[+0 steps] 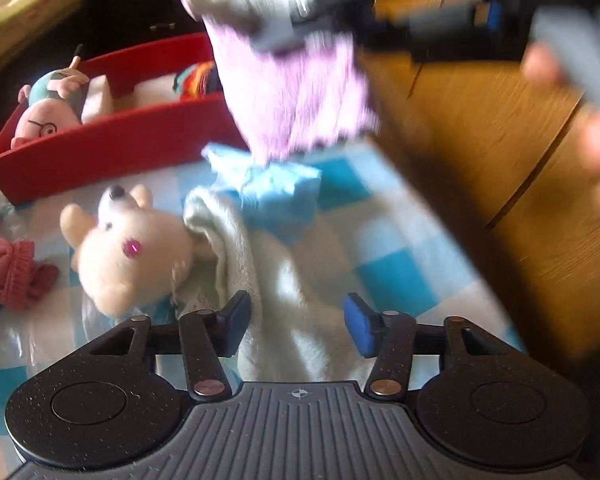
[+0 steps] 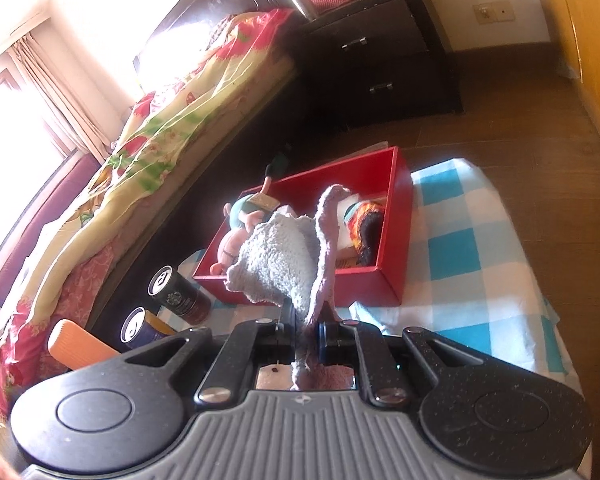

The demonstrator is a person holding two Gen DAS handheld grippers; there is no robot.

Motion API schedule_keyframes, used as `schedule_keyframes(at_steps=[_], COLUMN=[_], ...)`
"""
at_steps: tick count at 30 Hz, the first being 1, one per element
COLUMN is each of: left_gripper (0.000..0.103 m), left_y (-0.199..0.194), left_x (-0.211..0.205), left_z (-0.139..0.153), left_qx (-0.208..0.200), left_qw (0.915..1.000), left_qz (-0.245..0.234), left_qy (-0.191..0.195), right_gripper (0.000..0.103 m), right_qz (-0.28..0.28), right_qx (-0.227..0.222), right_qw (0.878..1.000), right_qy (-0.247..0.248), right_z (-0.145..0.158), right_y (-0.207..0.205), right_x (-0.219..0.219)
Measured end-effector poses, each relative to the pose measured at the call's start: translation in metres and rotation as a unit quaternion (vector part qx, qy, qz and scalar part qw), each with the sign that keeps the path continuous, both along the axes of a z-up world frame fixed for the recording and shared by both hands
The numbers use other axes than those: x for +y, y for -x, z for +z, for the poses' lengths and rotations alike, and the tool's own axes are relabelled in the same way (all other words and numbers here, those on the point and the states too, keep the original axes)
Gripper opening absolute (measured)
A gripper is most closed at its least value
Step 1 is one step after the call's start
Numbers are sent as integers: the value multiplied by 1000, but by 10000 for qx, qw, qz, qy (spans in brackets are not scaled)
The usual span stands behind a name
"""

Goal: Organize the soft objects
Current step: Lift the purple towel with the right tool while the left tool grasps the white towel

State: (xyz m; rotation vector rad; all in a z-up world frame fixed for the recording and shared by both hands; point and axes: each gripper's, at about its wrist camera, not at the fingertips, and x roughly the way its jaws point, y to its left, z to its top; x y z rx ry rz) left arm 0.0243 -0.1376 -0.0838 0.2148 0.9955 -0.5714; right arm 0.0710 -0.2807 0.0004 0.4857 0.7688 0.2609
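Observation:
My right gripper (image 2: 306, 334) is shut on a pink and grey towel (image 2: 284, 260) and holds it in the air in front of the red box (image 2: 396, 216). In the left wrist view the same towel (image 1: 296, 96) hangs blurred from the right gripper (image 1: 296, 20) above the table. My left gripper (image 1: 296, 322) is open, its fingers on either side of a white towel (image 1: 268, 280). A cream plush bear (image 1: 132, 248) lies left of it. A folded blue cloth (image 1: 272, 192) lies behind. The red box (image 1: 112, 144) holds a pig plush (image 1: 48, 108) and a striped item (image 1: 198, 80).
A blue and white checked cloth (image 2: 468, 248) covers the table. A pink knit item (image 1: 12, 272) lies at the left edge. Two cans (image 2: 176, 296) and an orange object (image 2: 76, 346) stand at the left. A bed (image 2: 140, 140) and a dark nightstand (image 2: 380, 56) are beyond.

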Motion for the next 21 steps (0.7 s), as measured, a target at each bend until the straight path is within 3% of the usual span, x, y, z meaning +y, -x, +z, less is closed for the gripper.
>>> schedule_keyframes(at_steps=[2, 4, 6, 8, 11, 17, 21], left_gripper=[59, 54, 43, 16, 3, 1, 1], left_y=[1, 2, 2, 0, -8, -11, -17], left_x=[0, 0, 1, 5, 16, 34, 46], left_z=[-10, -17, -20, -18, -12, 12, 37], left_qx=[-49, -28, -60, -29, 213, 157, -17], left_qw=[9999, 9999, 9998, 9997, 9997, 9995, 9984], left_qz=[66, 30, -15, 9, 94, 200, 392], left_qy=[-67, -105, -185, -228, -95, 178, 406], right_gripper=[0, 0, 0, 0, 0, 0, 0], right_qz=[5, 14, 37, 77, 110, 204, 299], right_qx=[-4, 16, 43, 48, 47, 33, -12], right_qw=[10000, 10000, 10000, 10000, 9999, 9998, 9979], right_qy=[16, -10, -12, -9, 4, 73, 566], right_z=[1, 0, -2, -2, -2, 0, 0], right_y=[0, -2, -3, -3, -3, -4, -3], right_x=[0, 0, 0, 1, 3, 10, 24])
